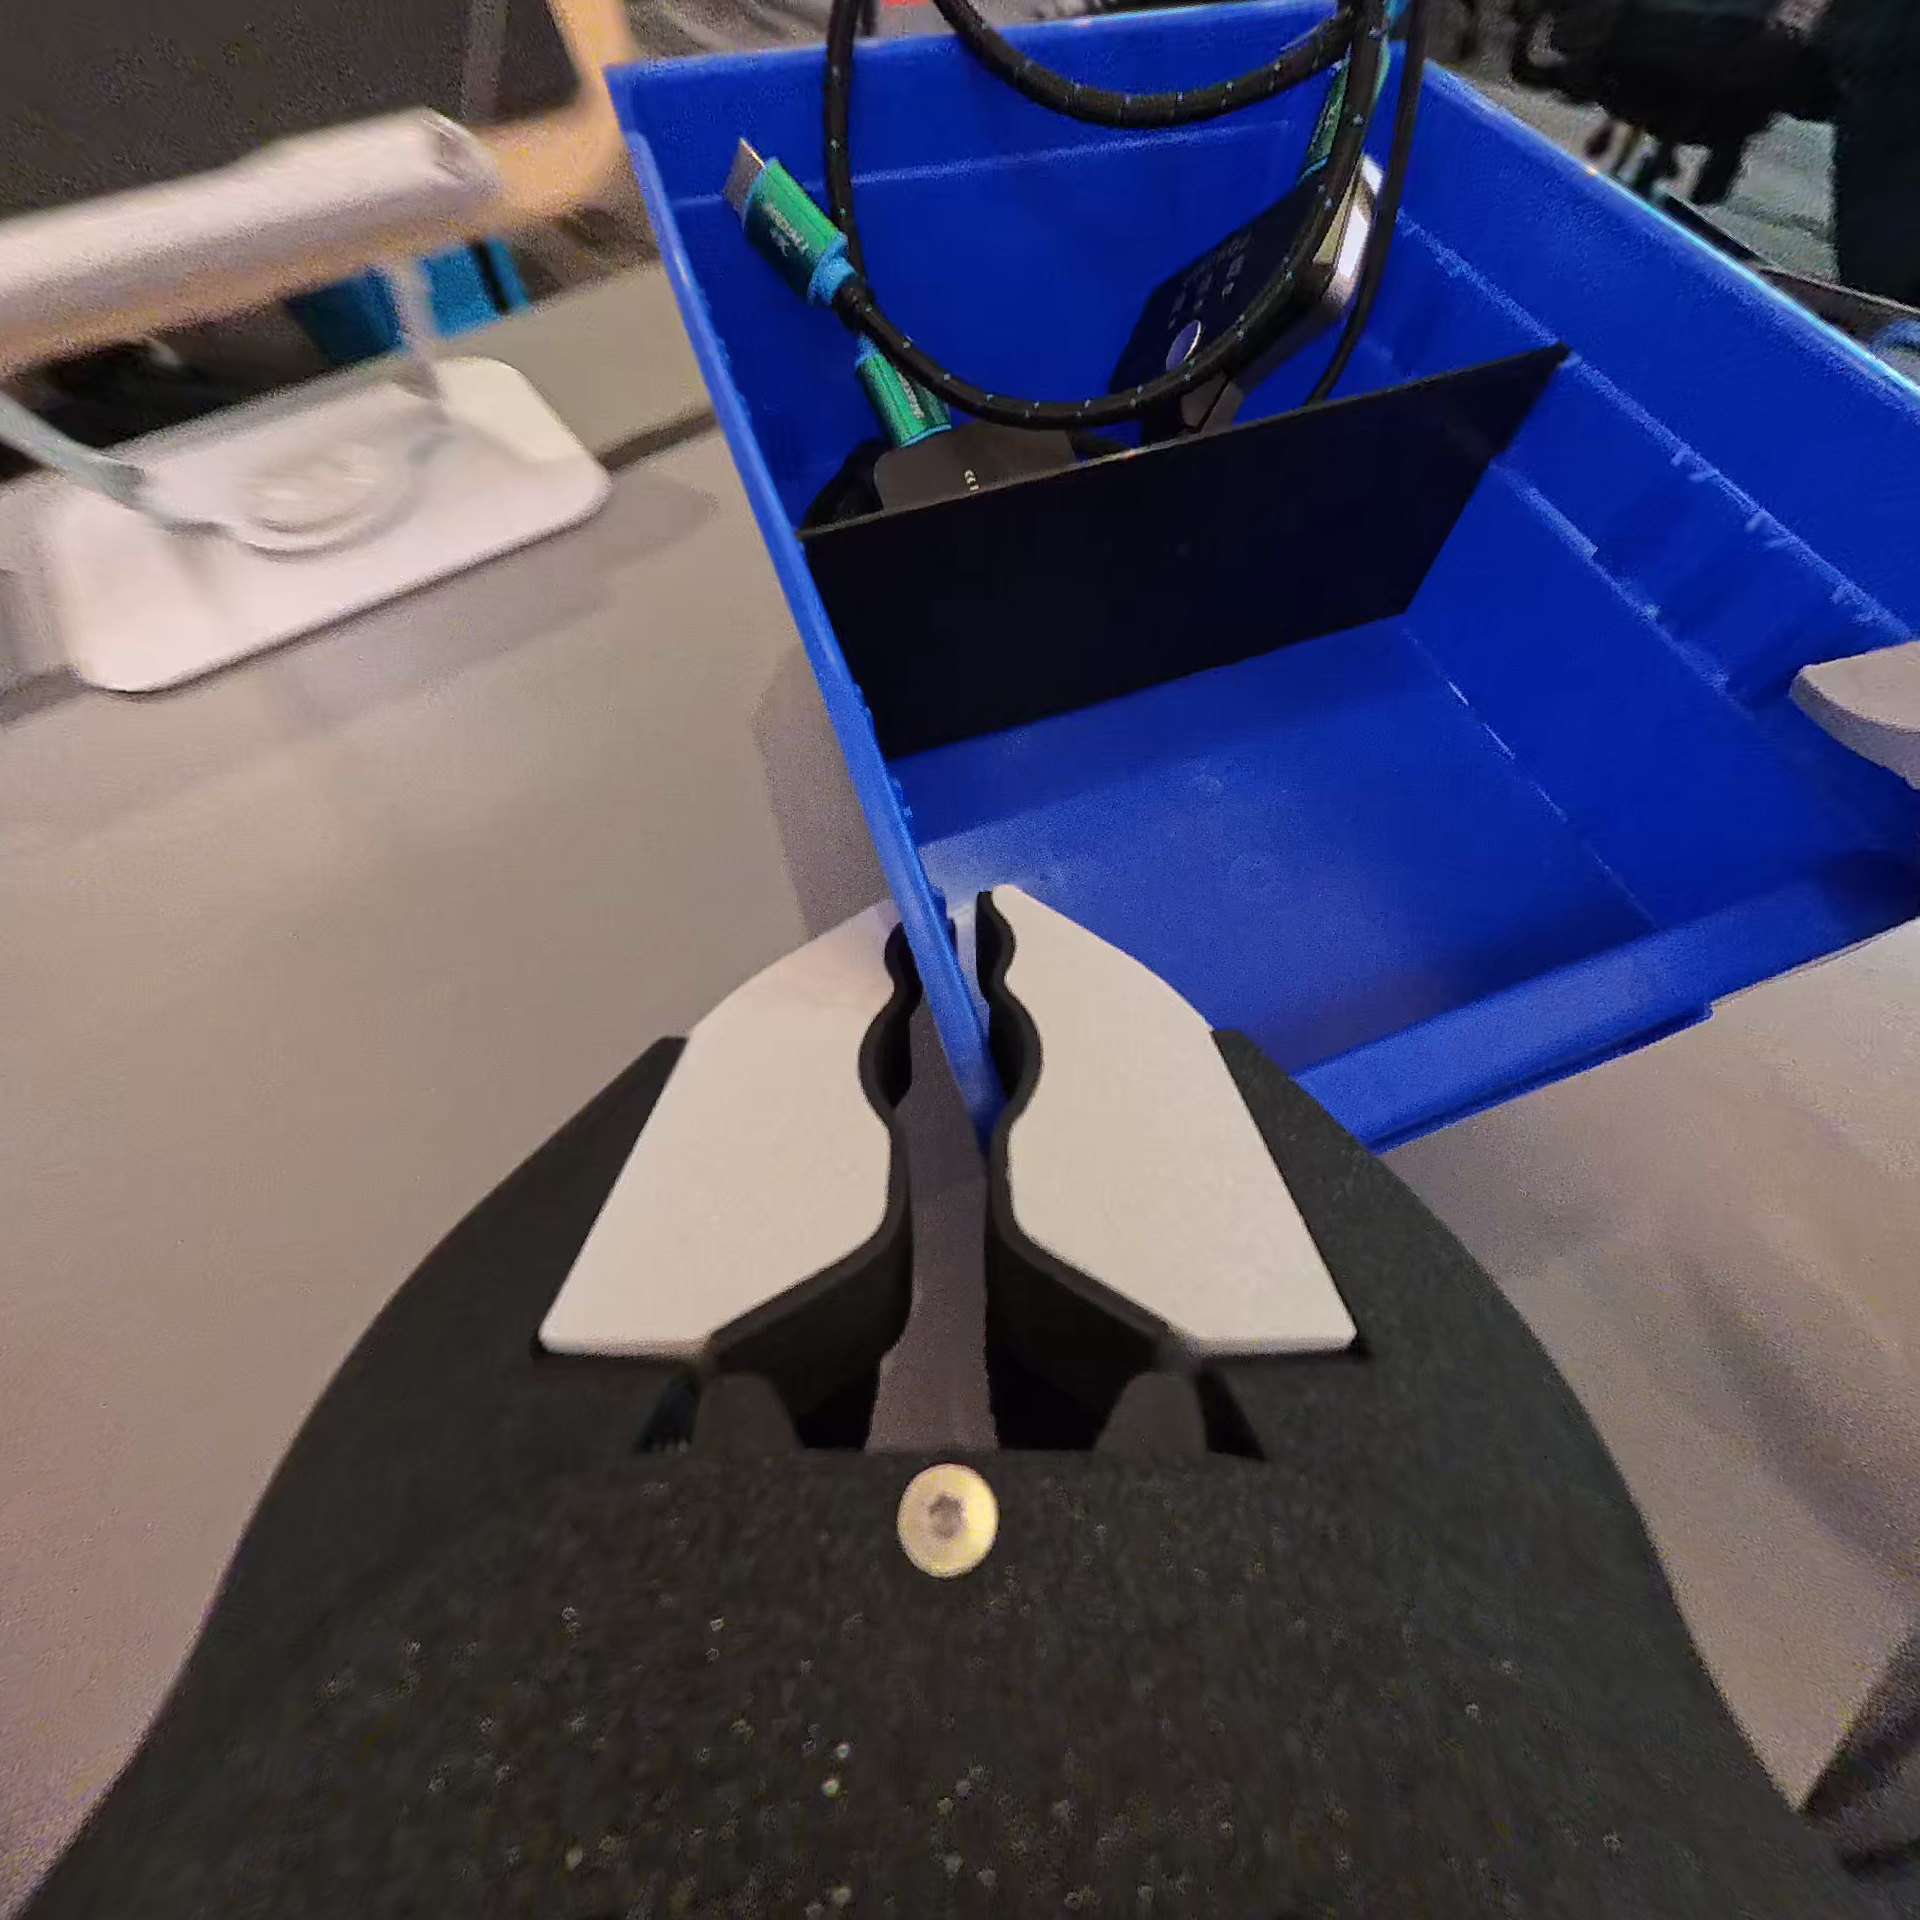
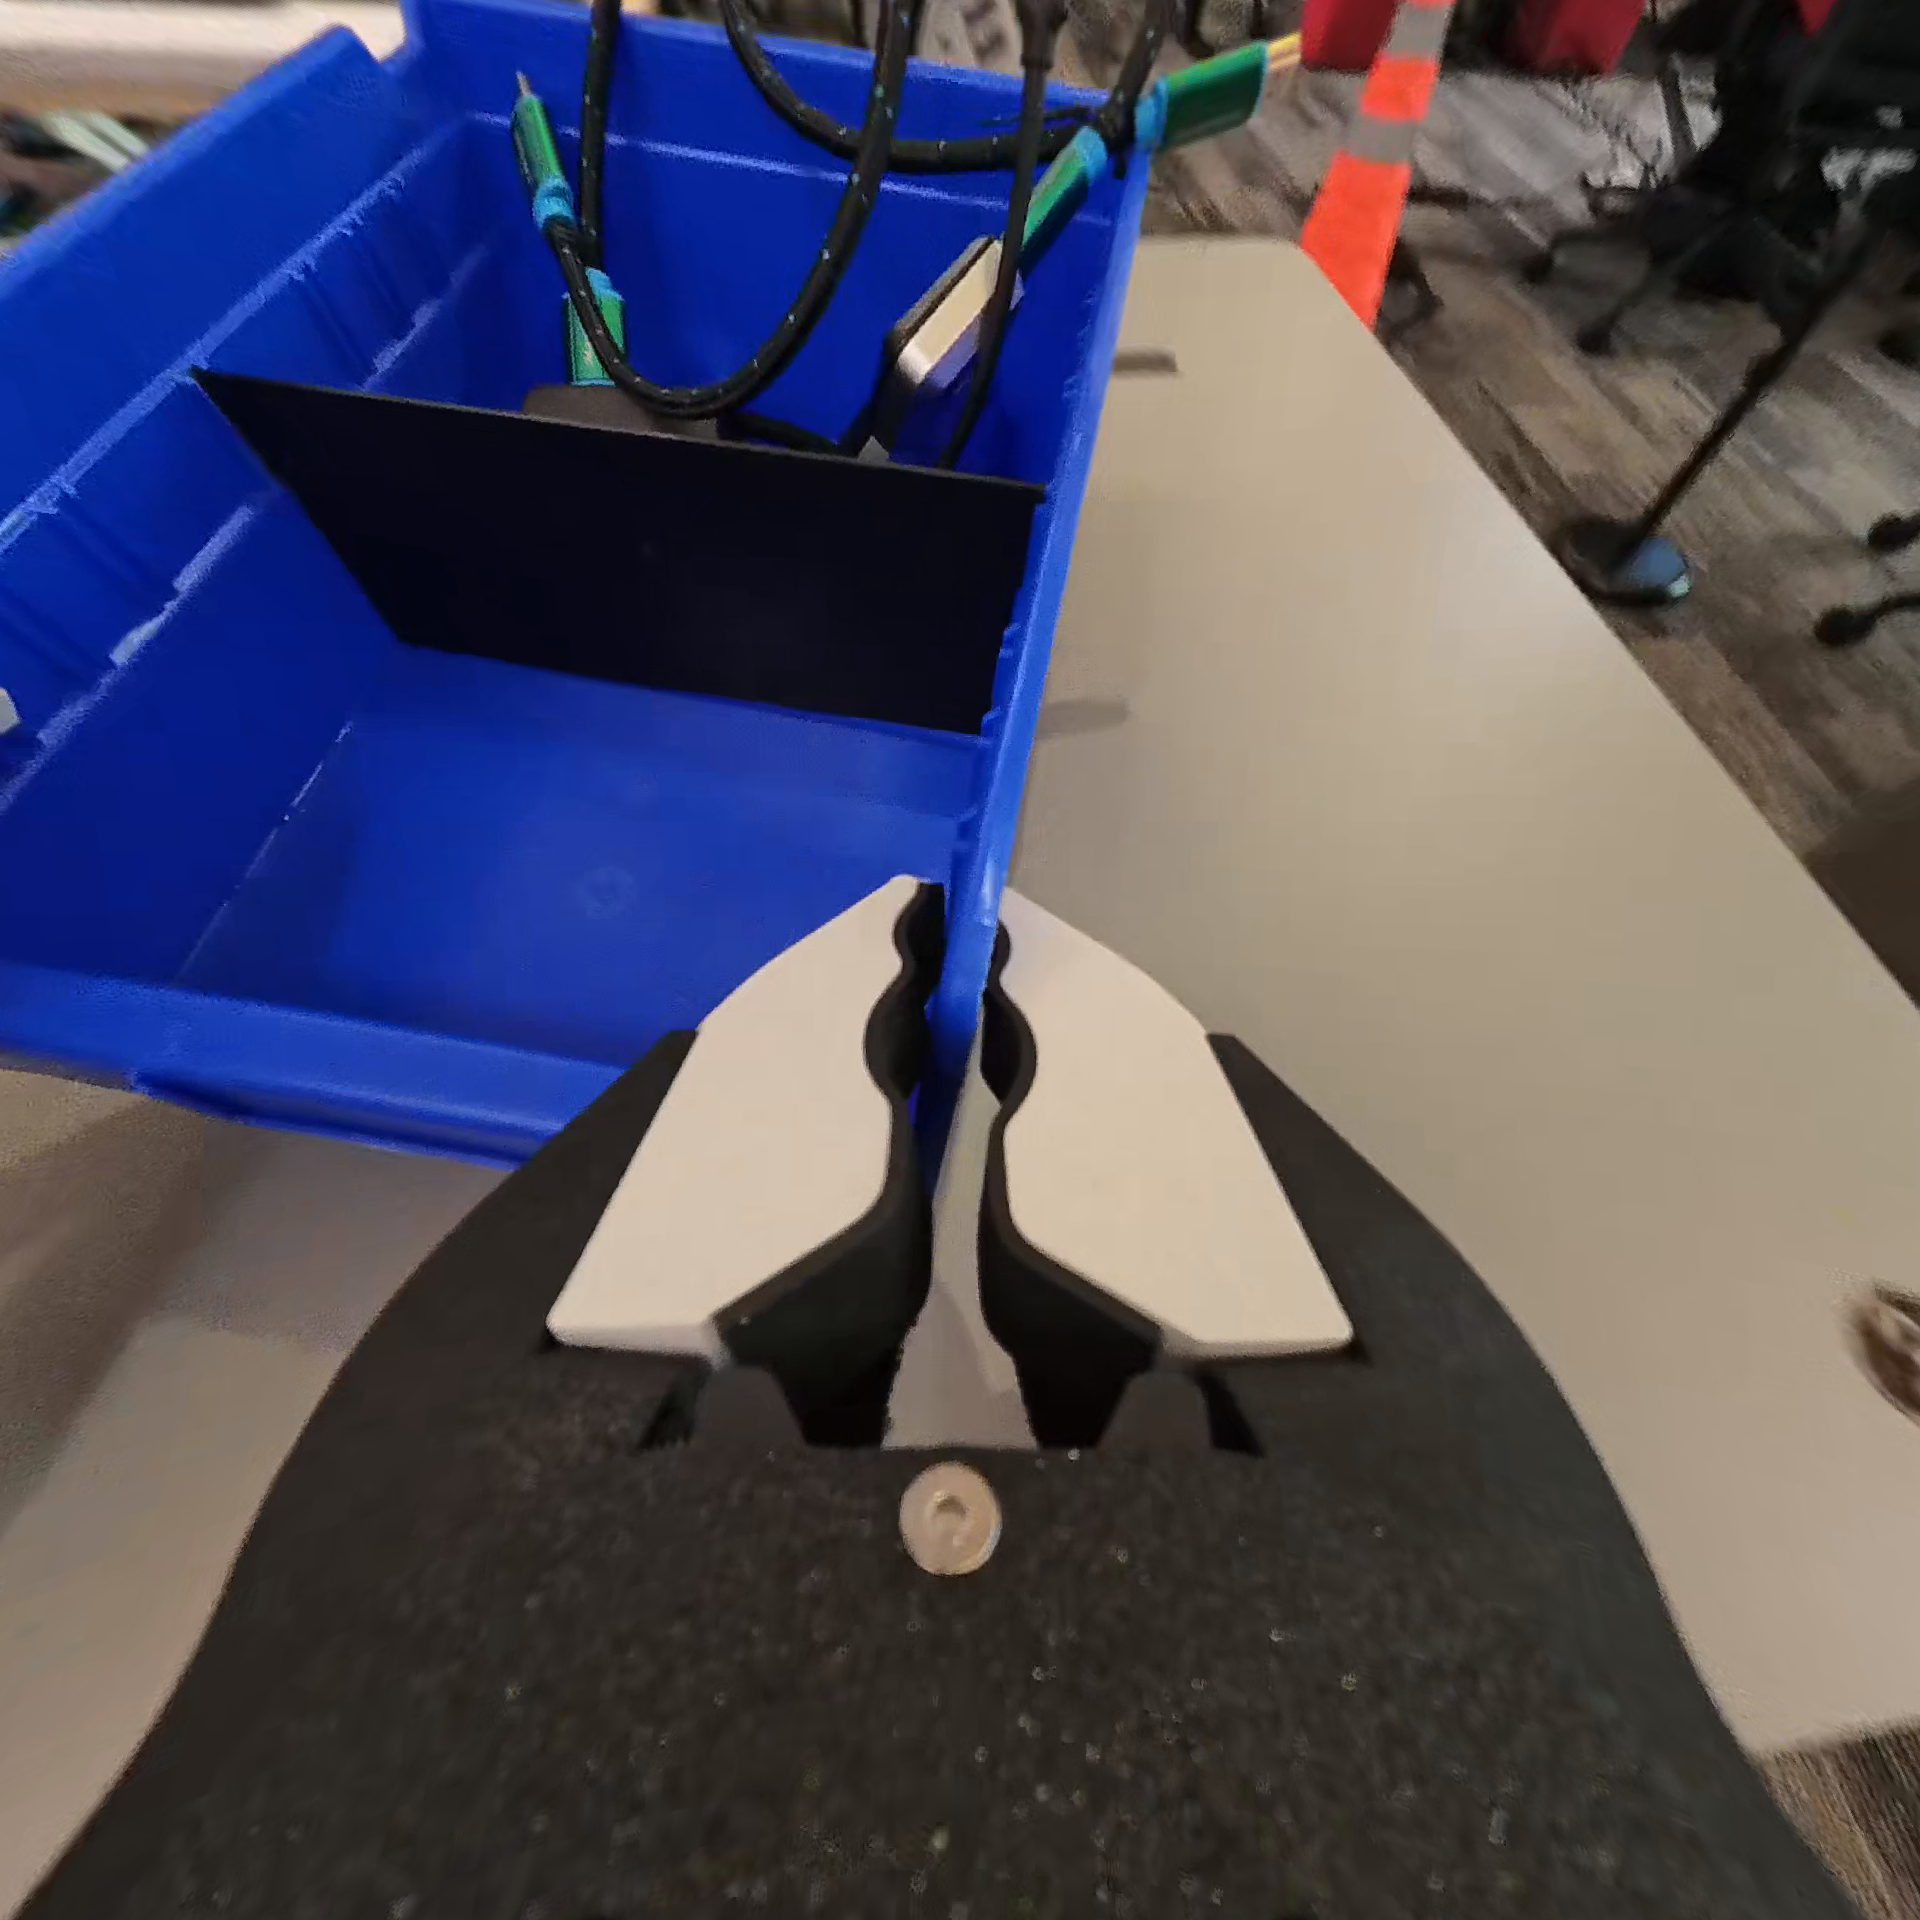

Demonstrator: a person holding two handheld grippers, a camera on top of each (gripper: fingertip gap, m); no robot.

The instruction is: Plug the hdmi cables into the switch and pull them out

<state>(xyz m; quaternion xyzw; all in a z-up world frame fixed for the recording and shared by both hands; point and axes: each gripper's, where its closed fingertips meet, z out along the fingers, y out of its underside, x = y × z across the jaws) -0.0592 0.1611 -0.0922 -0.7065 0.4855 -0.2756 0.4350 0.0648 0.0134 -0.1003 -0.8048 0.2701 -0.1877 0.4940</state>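
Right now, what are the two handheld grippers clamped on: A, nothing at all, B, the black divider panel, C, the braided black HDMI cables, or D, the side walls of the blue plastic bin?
D: the left gripper pinches the blue plastic bin by its left wall, and the right gripper pinches the opposite wall; the braided black HDMI cables lie untouched behind the black divider panel.

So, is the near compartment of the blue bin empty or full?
Empty. In front of the black divider, the blue bin shows only bare floor; the cables and switch lie in the far compartment.
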